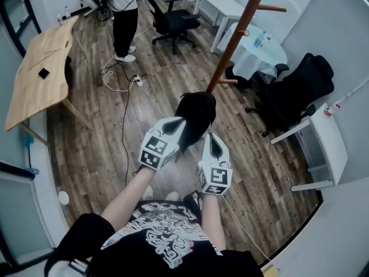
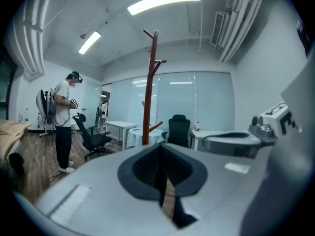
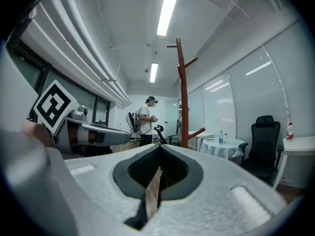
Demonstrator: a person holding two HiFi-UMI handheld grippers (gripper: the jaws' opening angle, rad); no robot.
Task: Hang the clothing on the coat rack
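A black garment (image 1: 196,112) hangs bunched just ahead of both grippers in the head view. My left gripper (image 1: 182,126) is shut on its near edge; in the left gripper view (image 2: 162,181) the jaws meet, with a dark strip in the slit. My right gripper (image 1: 211,137) sits just right of the garment's lower edge; its jaws (image 3: 155,181) are together and only floor shows through the slit. The brown wooden coat rack (image 1: 236,39) stands straight ahead, its pegs bare, and also rises in the left gripper view (image 2: 149,102) and the right gripper view (image 3: 183,97).
A person (image 1: 124,16) stands at the far left beside a black office chair (image 1: 173,22). A wooden table (image 1: 43,68) is on the left. A round white-covered table (image 1: 256,51) and another black chair (image 1: 300,91) sit right of the rack. A cable (image 1: 124,126) lies on the floor.
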